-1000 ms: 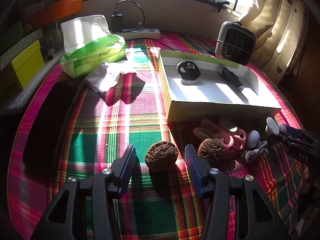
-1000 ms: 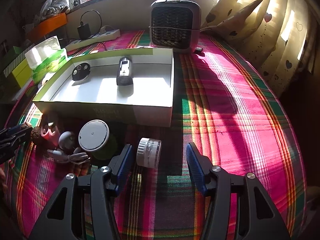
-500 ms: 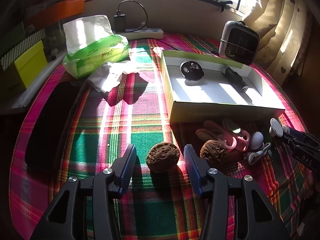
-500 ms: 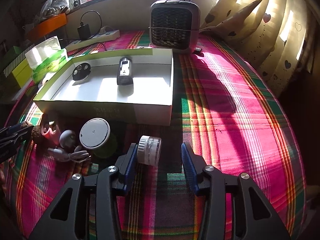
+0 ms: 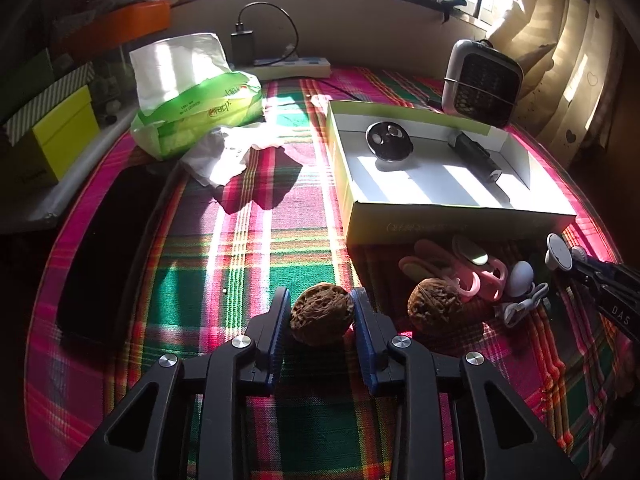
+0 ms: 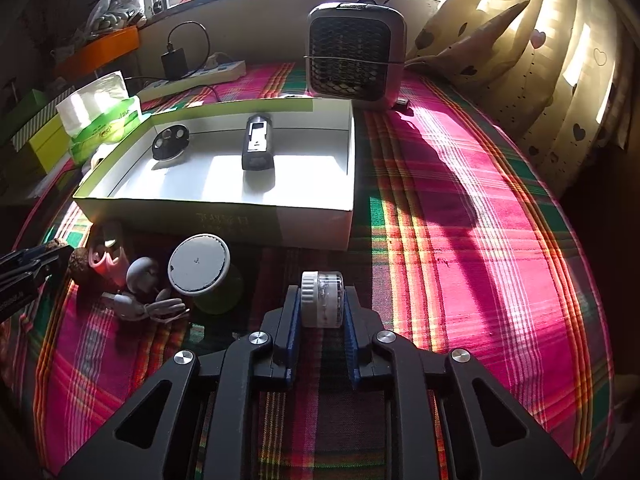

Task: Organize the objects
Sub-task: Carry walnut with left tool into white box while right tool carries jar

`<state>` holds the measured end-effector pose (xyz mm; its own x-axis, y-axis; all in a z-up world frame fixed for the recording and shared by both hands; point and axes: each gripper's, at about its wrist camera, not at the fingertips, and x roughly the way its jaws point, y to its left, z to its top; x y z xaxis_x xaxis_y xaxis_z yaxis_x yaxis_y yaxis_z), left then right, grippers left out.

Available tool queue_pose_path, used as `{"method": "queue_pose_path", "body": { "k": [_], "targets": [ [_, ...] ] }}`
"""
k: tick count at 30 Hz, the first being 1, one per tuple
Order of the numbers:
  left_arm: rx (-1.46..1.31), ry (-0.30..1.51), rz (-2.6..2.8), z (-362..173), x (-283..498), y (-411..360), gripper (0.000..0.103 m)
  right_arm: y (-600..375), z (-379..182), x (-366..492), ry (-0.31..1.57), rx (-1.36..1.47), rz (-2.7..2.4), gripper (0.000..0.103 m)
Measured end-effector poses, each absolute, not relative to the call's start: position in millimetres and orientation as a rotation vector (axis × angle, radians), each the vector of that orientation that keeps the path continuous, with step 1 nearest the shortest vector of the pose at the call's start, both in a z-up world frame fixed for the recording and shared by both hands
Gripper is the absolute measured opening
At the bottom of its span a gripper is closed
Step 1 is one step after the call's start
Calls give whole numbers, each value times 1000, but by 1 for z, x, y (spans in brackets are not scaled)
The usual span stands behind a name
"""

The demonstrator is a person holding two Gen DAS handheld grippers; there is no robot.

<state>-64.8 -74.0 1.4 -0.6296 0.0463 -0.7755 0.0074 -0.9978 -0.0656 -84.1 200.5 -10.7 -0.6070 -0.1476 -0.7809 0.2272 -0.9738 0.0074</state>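
Box [image 5: 460, 220]: one; far centre; holds one round disc [image 5: 389, 140] and one black device [image 5: 476, 156]
Left gripper [image 5: 320, 312]: jaws, spread a second ago, now clenched on near walnut [image 5: 320, 314]; ready to lift
Right gripper [image 6: 322, 300]: likewise closed on small jar [image 6: 323, 300]
Walnuts: two; second walnut [image 5: 434, 306] lies right, loose
Jars: two; lidded green jar [image 6: 200, 268] left

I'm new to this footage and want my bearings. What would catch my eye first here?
Each gripper is clamped on something: the left gripper on a wrinkled walnut, the right gripper on a small clear jar with a white cap. Behind them on the bright plaid cloth stands an open white box holding a round black disc and a dark flashlight.
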Motion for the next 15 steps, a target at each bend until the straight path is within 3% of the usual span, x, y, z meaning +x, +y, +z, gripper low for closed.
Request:
{"method": "queue_pose_path", "body": {
  "k": [15],
  "targets": [
    [-1342,-107,2815,2,-65,-75,28,201,-11,-84,136,1270,-2639,20]
  ]
}}
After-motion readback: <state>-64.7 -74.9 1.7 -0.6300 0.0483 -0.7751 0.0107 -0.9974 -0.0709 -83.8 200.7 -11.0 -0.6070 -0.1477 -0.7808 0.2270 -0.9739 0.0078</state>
